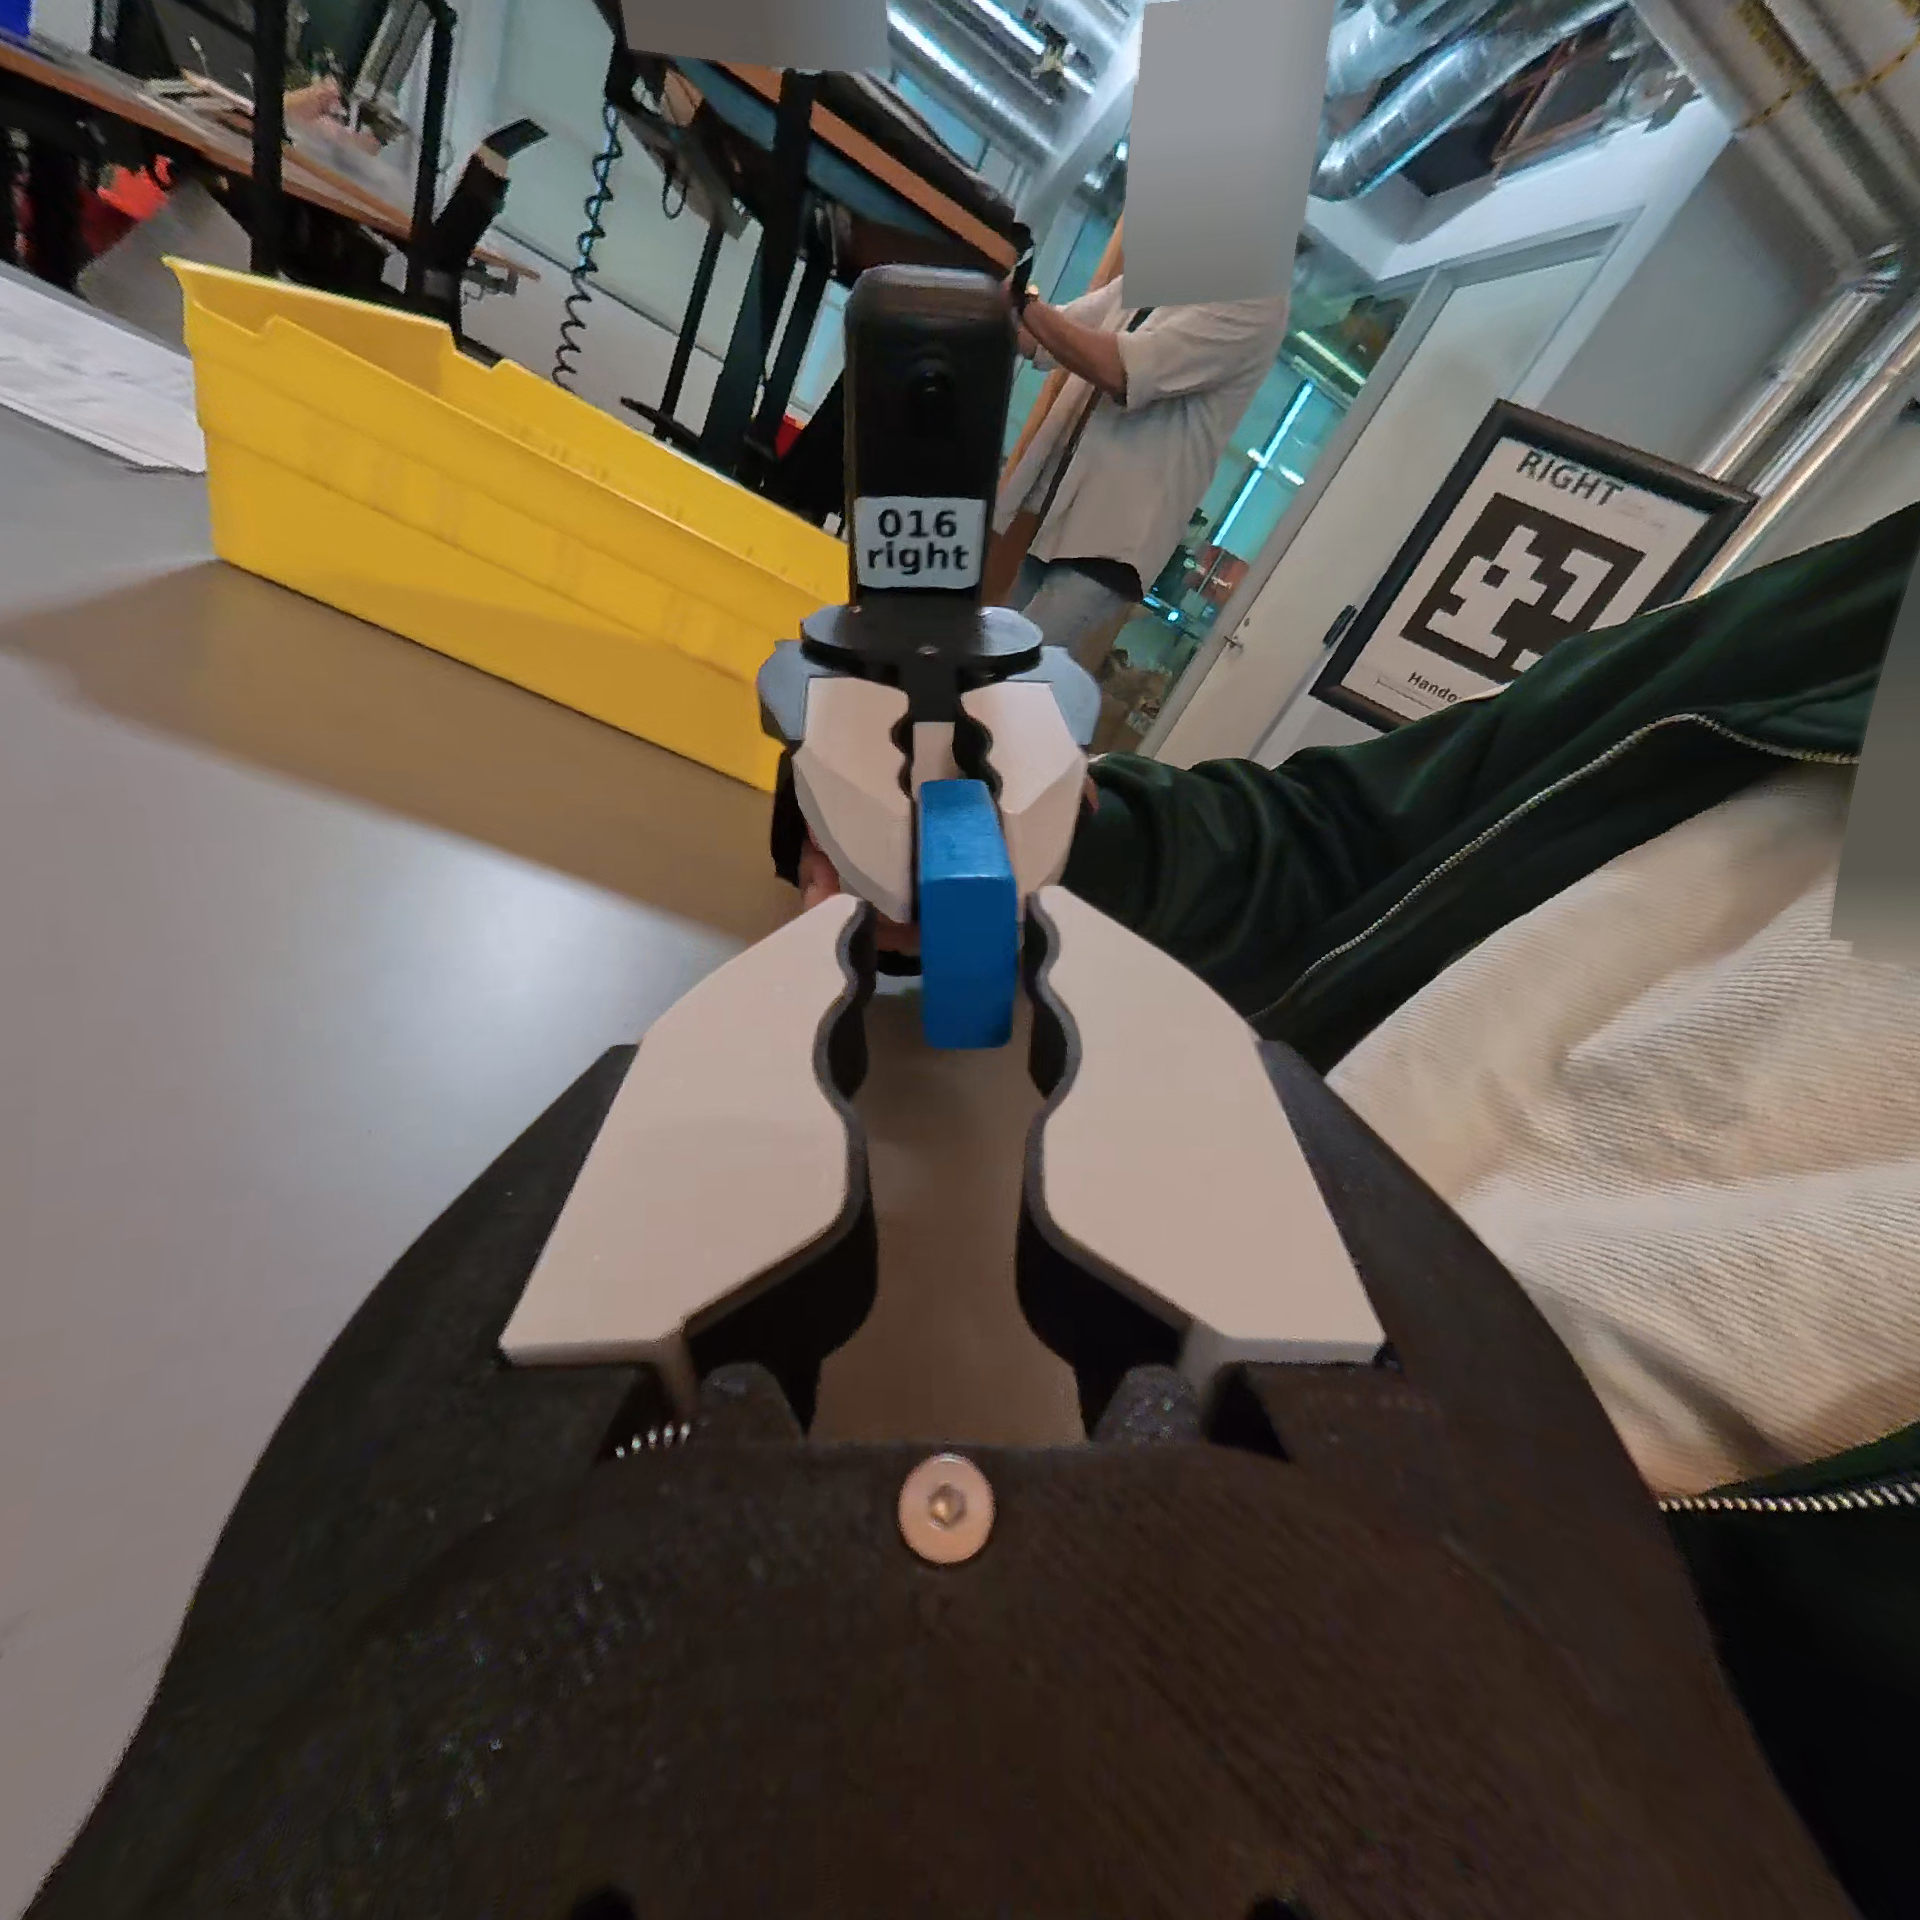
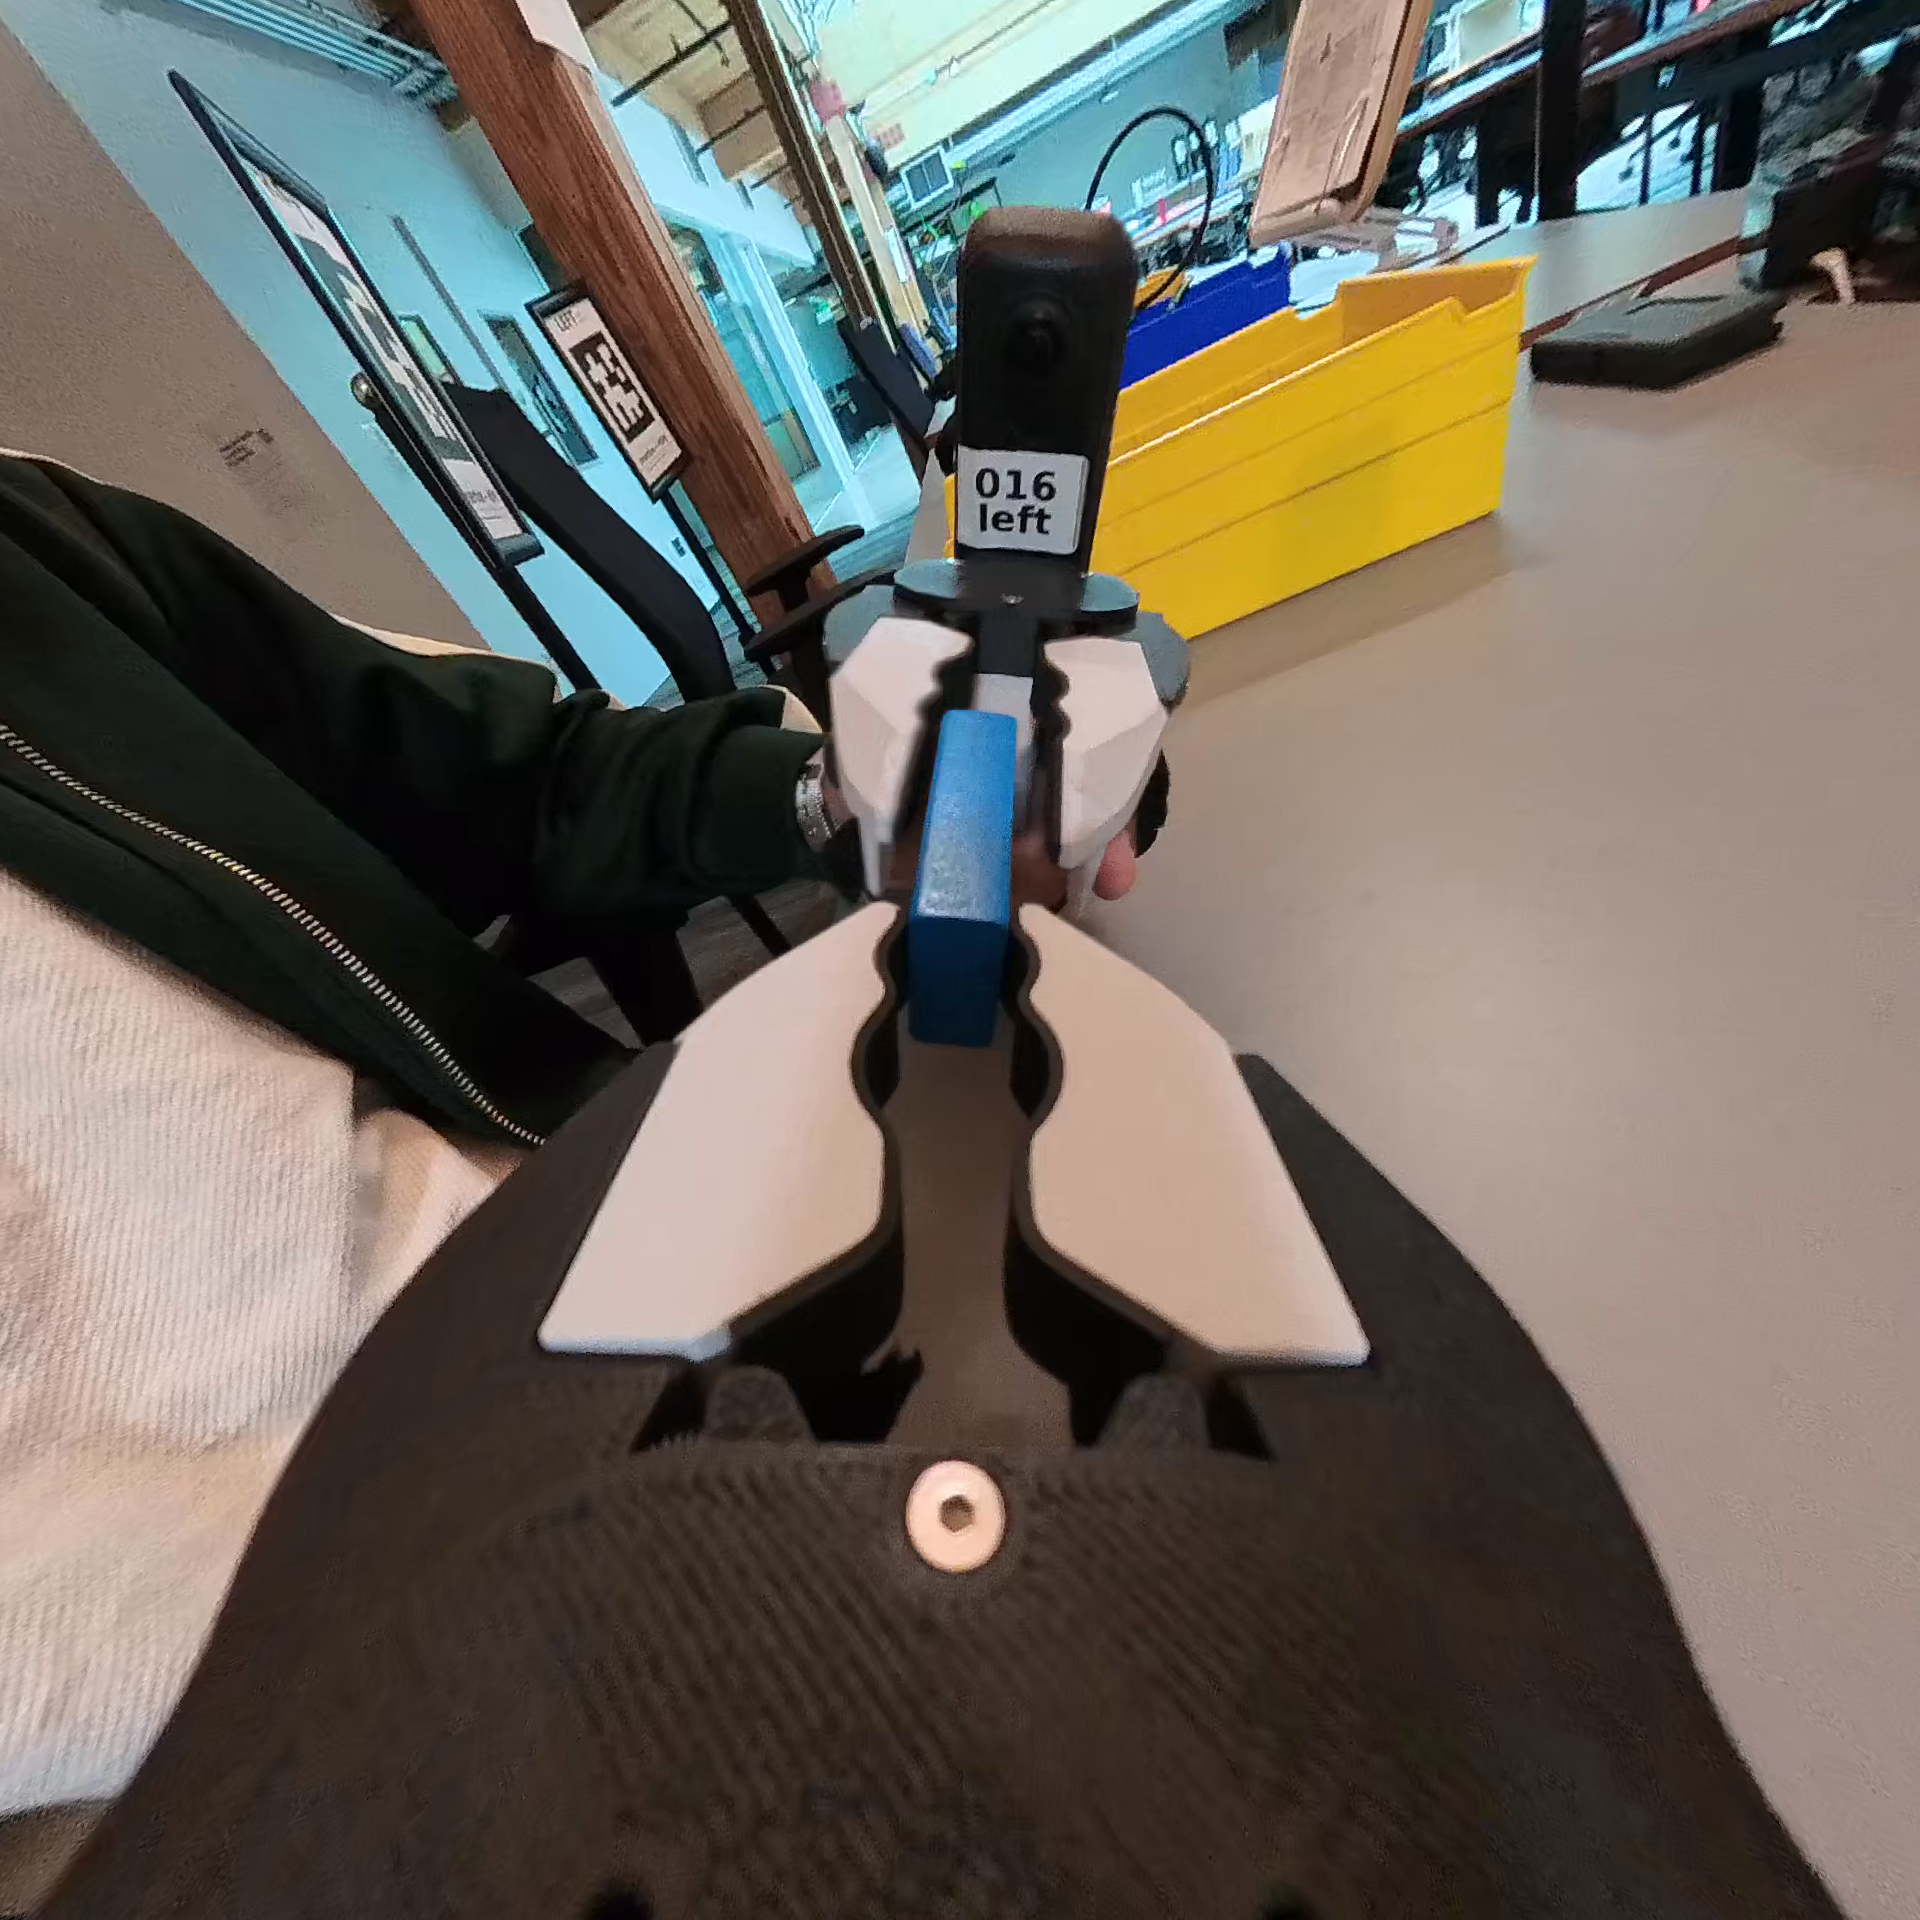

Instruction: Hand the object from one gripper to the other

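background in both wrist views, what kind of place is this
Most likely a workshop or lab space: exposed silver ducting overhead, workbenches behind, a yellow parts bin on the table, and framed marker boards on stands.

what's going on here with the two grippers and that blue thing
A person at a table holds a gripper in each hand, pointed at each other, with a blue block between them. The right gripper looks shut on one end of the block. The left gripper's fingers sit on either side of the other end, with a gap showing on one side, so it looks open. A yellow bin sits behind.
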A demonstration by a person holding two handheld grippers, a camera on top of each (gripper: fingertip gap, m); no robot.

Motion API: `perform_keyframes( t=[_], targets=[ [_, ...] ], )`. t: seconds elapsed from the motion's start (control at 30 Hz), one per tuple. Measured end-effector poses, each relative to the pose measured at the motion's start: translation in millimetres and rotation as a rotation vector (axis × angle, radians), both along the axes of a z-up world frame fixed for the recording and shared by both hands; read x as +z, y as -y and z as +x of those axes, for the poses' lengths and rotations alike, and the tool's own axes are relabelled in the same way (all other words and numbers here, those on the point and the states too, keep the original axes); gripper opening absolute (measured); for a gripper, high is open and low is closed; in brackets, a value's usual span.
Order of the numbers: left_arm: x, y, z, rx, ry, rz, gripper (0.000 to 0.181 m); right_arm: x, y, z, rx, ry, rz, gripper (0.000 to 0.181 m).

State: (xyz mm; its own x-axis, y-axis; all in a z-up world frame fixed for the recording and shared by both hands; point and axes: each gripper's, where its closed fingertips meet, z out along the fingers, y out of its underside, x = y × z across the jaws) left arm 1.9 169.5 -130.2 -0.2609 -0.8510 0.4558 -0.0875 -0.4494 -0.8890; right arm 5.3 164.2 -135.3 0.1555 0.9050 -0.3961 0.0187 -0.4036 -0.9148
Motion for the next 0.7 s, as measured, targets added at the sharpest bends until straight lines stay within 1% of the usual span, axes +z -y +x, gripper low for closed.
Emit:
perform_keyframes(
  t=[0.07, 0.23, 0.27, 0.43, 0.5, 0.57, 0.63, 0.7],
  targets=[
    [-3, 2, 0, -0.012, -0.02, 0.005, 0.017, -3, -1, -2, -0.01, 0.023, 0.002, 0.016],
    [-5, -1, 1, 0.029, -0.065, 0.049, 0.017, -5, -5, 0, -0.035, 0.014, 0.037, 0.017],
    [-5, -1, 1, 0.033, -0.066, 0.049, 0.017, -5, -7, 0, -0.052, 0.019, 0.056, 0.02],
    [-2, -8, -2, 0.056, -0.05, -0.006, 0.017, -4, -19, 3, -0.146, 0.029, 0.141, 0.05],
    [0, -13, -4, 0.071, -0.032, -0.052, 0.018, -4, -25, 5, -0.193, 0.044, 0.195, 0.062],
    [2, -17, -7, 0.072, -0.018, -0.12, 0.017, 0, -31, 9, -0.25, 0.06, 0.291, 0.074],
    [4, -21, -9, 0.063, -0.013, -0.206, 0.017, 3, -34, 12, -0.293, 0.098, 0.41, 0.081],
    [5, -21, -10, 0.042, -0.004, -0.286, 0.017, 6, -32, 11, -0.306, 0.147, 0.528, 0.08]
  ],
)
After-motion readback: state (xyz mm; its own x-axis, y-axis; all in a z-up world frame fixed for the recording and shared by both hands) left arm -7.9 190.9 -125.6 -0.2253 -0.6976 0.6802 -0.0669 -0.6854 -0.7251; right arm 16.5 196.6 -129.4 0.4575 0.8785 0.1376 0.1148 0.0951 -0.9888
